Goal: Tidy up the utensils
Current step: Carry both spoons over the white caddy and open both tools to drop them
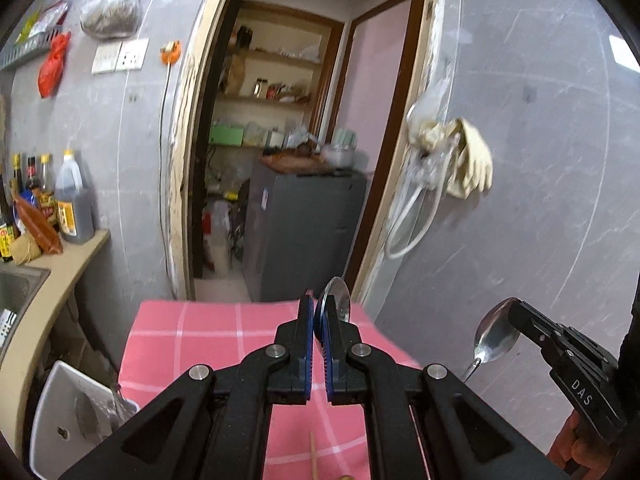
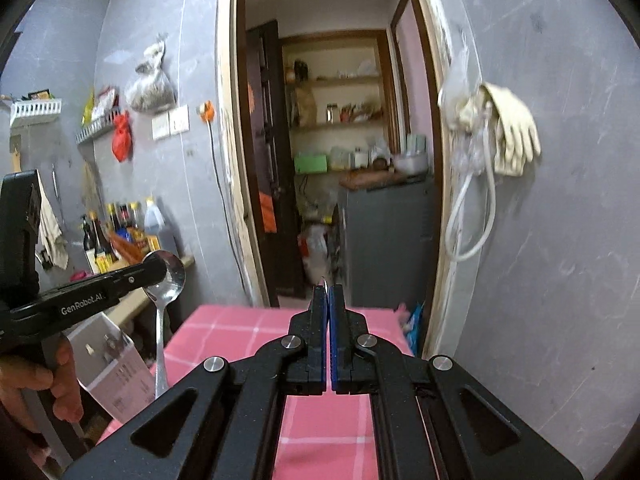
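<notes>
Pink checked tablecloth [image 1: 224,332] seen at lower centre. Shiny metal spoon [image 1: 338,300] pinched by left gripper [image 1: 319,320]; second steel spoon [image 1: 494,336] pinched by right gripper [image 2: 328,300], lower right.

Table, pink checked cloth [image 1: 208,332]; wooden stick [image 1: 315,456] lying on it.

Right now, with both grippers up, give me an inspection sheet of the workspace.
Surface: pink checked tablecloth, mostly bare.
Job's things: two metal spoons, one in the left gripper, the other in the right.
Clutter: wooden stick tip at the near edge.
Grippers: left gripper and right gripper each shut on a spoon bowl.
Cables: white hose loop on the wall.
Surroundings: sauce bottles, open doorway, grey fridge.
</notes>
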Demonstrator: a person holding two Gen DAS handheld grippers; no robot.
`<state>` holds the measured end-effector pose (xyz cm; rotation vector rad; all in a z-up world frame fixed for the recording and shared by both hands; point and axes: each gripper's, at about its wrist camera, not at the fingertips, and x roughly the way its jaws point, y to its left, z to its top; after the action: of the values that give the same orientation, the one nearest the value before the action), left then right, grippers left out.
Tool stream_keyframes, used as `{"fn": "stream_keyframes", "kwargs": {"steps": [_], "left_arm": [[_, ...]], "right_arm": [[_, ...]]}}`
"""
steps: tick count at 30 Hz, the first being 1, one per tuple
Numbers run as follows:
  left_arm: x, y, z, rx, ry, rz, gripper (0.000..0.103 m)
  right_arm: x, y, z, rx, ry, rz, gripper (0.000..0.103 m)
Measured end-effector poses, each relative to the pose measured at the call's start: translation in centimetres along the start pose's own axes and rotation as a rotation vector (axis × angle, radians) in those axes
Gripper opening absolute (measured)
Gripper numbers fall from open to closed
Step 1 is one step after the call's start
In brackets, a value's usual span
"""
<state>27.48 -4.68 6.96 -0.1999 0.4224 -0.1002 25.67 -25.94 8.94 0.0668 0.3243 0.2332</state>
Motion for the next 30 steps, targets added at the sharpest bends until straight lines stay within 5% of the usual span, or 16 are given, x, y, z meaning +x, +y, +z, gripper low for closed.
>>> {"fn": "stream_keyframes", "kwargs": {"steps": [12,30], "left_arm": [[-5.9,0.7,2.9,0.008,-0.108,-0.035,0.004],[-12.3,9.4,3.1,0.06,-0.244,0.226,0.004]], "right_arm": [[-5.3,4.6,3.7,-0.024,-0.128,0.027,0.002],[-3.2,16.1,2.7,-0.096,-0.149,0.215,0.002]]}}
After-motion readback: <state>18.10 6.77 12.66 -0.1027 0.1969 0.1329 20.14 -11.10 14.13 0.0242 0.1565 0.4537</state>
